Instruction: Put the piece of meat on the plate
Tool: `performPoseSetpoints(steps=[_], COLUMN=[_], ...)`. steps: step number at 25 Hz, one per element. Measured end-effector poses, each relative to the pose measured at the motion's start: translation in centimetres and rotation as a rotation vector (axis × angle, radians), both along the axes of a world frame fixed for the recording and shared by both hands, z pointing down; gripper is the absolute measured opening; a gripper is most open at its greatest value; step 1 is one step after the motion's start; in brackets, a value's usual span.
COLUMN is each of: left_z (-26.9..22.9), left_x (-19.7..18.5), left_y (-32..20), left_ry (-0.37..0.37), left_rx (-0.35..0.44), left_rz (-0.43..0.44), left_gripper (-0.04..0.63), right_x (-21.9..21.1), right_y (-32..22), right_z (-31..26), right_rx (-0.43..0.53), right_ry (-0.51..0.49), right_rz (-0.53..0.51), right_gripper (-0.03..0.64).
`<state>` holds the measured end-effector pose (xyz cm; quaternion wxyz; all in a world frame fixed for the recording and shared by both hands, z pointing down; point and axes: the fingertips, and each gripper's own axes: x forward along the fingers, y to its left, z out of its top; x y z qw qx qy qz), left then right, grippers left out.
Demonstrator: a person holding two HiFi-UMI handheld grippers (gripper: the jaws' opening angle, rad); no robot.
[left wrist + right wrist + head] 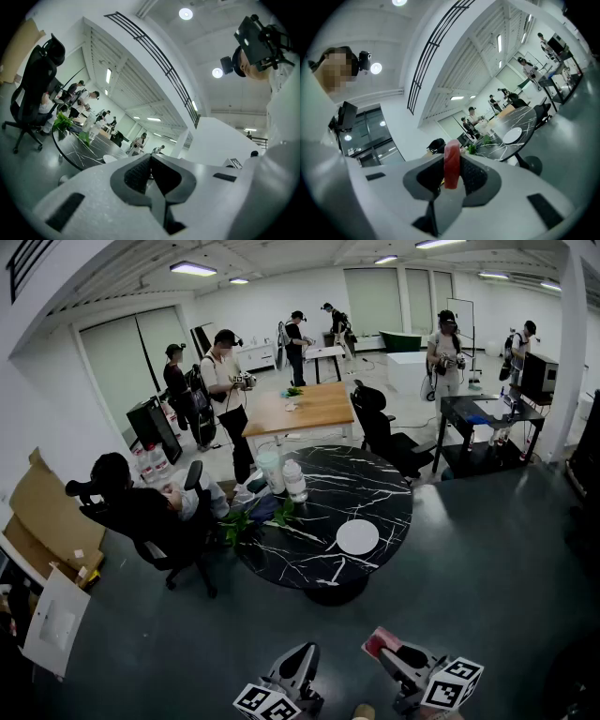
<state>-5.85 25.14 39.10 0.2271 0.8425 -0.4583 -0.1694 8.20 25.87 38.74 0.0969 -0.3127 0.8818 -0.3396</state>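
Observation:
A red piece of meat (451,164) stands upright between the pads of my right gripper (451,165), which is shut on it. In the head view the meat (380,641) shows at the tip of the right gripper (392,651), low in the picture and well short of the table. The white plate (357,537) lies empty on the near right part of the round black marble table (375,493). It also appears far off in the right gripper view as the plate (512,136). My left gripper (302,659) is beside the right one, its jaws shut with nothing between them (151,158).
Two clear jars (294,481) and green leaves (246,518) sit on the table's far left part. A person in a black office chair (141,512) is at the table's left, and another black chair (380,423) stands behind it. Grey floor lies between me and the table.

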Motion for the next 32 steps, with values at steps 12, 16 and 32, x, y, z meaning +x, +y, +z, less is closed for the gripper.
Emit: performPoseSetpoints(steps=[12, 16, 32], left_z=[1.4, 2.1, 3.6], left_x=[0.6, 1.6, 1.5], left_y=[-5.6, -8.4, -24.3], left_ry=[-0.003, -0.006, 0.028], left_rx=[-0.036, -0.045, -0.061], left_rz=[-0.009, 0.024, 0.101], left_gripper=[0.009, 0.009, 0.009], right_x=[0.7, 1.3, 0.9], right_y=[-5.4, -7.9, -22.0], right_z=[1.5, 2.4, 2.4], right_rx=[-0.04, -0.067, -0.08], right_ry=[-0.026, -0.02, 0.039], right_rz=[-0.005, 0.013, 0.057], right_gripper=[0.095, 0.094, 0.094])
